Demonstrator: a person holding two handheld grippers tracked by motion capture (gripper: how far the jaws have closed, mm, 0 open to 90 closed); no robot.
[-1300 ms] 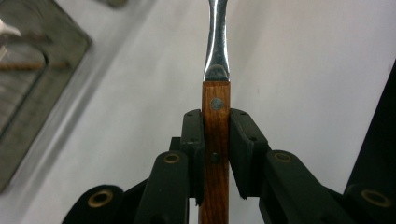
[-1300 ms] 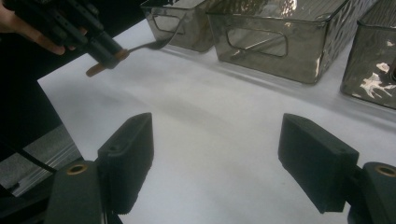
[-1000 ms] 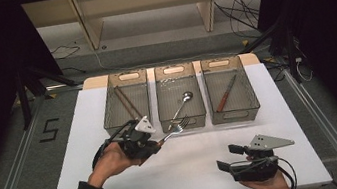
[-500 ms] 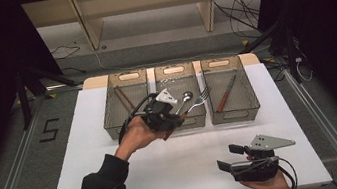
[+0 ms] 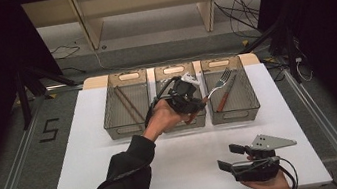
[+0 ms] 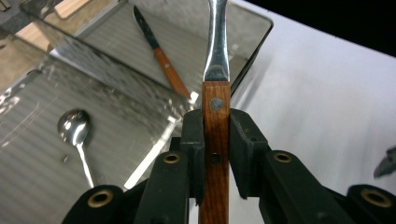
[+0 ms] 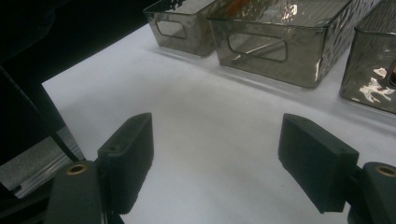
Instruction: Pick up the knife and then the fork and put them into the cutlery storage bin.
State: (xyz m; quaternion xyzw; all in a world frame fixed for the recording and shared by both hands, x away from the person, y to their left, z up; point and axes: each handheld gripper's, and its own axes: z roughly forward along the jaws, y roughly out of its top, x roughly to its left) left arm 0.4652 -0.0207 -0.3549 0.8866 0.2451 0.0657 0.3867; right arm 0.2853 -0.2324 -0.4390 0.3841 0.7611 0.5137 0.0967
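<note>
My left gripper point(image 5: 197, 101) hangs over the middle clear bin point(image 5: 173, 68), shut on the brown wooden handle of a fork point(image 5: 217, 87). The fork's tines reach out above the right bin point(image 5: 254, 98). In the left gripper view both pads point(image 6: 194, 140) press the handle of the fork point(image 6: 215, 107), and its steel neck runs up out of the picture. Below it a wood-handled knife point(image 6: 164, 65) lies in the right bin, and a spoon point(image 6: 74, 129) lies in the middle one. My right gripper point(image 5: 234, 158) rests open at the table's front right, jaws point(image 7: 217, 158) wide with nothing between them.
The left bin point(image 5: 109, 119) holds dark chopsticks point(image 5: 127, 105). All three bins stand in a row at the back of the white table point(image 5: 90, 157). The person's left forearm point(image 5: 131, 165) crosses the table's middle. Shelving and cables lie beyond the far edge.
The left gripper has carried the fork from the table's front left up and rightwards, to above the middle bin, tines now over the right bin. The right gripper has stayed put.
</note>
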